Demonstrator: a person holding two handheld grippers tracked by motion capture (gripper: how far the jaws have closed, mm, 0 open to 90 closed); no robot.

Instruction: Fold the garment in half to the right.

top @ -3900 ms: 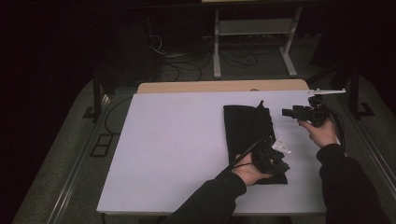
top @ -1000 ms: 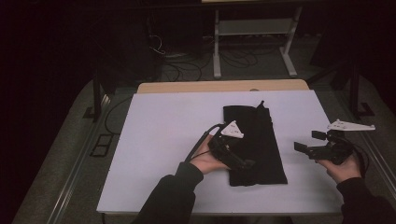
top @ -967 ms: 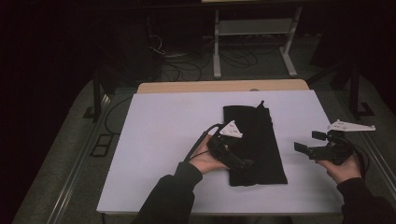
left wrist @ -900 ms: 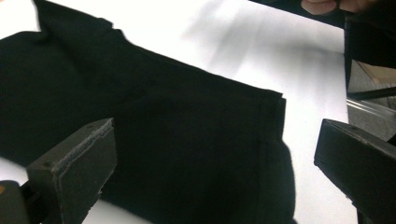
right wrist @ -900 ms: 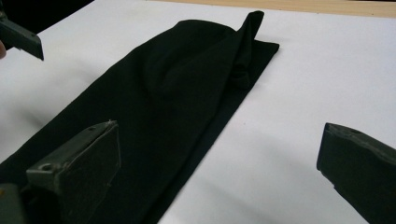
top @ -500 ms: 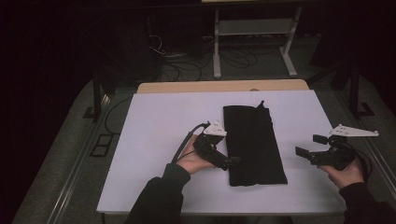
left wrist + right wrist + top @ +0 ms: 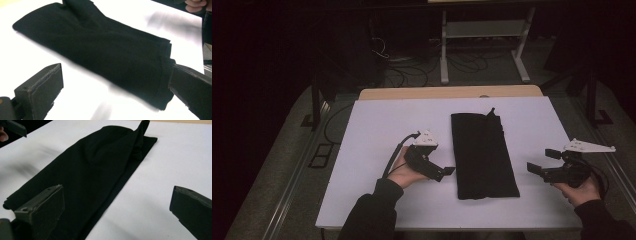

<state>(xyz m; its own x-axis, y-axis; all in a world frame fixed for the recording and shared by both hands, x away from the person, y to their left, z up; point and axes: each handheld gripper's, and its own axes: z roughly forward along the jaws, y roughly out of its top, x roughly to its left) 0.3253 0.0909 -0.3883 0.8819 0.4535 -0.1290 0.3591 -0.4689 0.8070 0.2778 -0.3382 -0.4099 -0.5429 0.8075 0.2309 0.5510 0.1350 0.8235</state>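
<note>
- Jaws of the left gripper (image 7: 447,172) stand wide apart and hold nothing; it hovers low over the table (image 7: 377,130), aimed toward the near left edge of the folded black cloth (image 7: 482,150).
- Seen from the left gripper view, the cloth (image 7: 100,50) runs across the frame, with its near corner just beside the right-hand jaw and apparently not between the two.
- Right gripper (image 7: 544,162) is likewise spread open and empty, held by the person's right hand (image 7: 579,190) over the table's near right part, pointing back toward the cloth.
- In the right gripper view, the cloth (image 7: 95,170) lies ahead and to the left, partly behind the left-hand jaw, with bare table between the jaws.
- Cloth itself is a long, narrow folded strip in the middle-right of the table, its long axis running from the person's side away to the far edge, with a small raised fold at the far end.
- Judgement: the two grippers flank the strip's near end, left one almost touching, right one a little farther off, so the left looks better placed to take the near corner first, closing in sideways across the short axis.
</note>
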